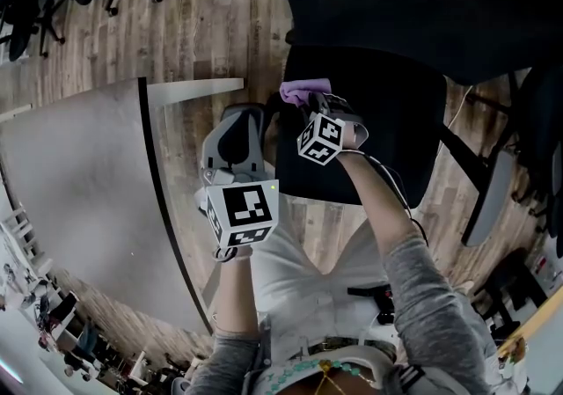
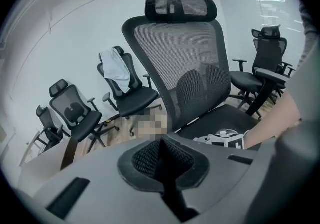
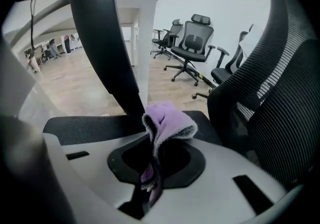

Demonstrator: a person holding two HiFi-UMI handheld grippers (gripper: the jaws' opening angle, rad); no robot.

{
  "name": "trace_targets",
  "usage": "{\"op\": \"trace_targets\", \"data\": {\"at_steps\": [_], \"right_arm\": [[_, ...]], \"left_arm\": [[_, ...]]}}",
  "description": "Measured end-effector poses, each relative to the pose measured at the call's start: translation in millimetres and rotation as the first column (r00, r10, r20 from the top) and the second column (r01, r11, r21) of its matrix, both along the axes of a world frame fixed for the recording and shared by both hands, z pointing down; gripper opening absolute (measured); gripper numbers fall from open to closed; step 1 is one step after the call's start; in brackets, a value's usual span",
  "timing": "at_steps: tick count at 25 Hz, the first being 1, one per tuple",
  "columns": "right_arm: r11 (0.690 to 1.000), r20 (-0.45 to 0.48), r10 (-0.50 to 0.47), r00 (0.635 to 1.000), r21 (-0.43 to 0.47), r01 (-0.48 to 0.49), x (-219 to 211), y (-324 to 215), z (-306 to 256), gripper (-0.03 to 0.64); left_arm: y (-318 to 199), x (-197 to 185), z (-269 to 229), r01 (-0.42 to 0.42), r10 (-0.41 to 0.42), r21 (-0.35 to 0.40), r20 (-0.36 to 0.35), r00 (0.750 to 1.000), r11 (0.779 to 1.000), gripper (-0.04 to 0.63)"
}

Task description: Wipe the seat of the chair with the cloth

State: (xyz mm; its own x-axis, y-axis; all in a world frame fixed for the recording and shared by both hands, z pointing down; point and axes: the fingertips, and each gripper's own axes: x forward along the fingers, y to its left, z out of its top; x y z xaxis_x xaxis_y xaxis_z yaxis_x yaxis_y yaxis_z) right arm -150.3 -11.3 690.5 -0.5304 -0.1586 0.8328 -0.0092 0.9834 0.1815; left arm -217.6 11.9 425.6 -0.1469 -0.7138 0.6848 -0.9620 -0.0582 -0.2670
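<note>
**Gripping One Purple Cloth at the Seat Edge**

The right gripper (image 3: 150,168) has its jaws clenched on one purple fleece cloth (image 3: 169,120). The cloth's bunched end sits at the left edge of the black mesh chair seat (image 1: 387,129), as the head view shows it. The left gripper (image 2: 162,160) has its jaws pressed together with nothing between them, and it is held off the seat beside one white tabletop (image 1: 79,182). Most of the seat lies bare. Both forearms reach forward. Four other black office chairs (image 2: 125,88) stand behind.
</note>
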Motion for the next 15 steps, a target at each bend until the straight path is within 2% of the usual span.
{"op": "trace_targets", "data": {"at_steps": [15], "right_arm": [[1.000, 0.014, 0.012, 1.000, 0.006, -0.012, 4.7, -1.2, 4.5, 0.048]], "left_arm": [[0.3, 1.4, 0.2, -0.001, 0.001, -0.002, 0.015, 1.000, 1.000, 0.008]]}}
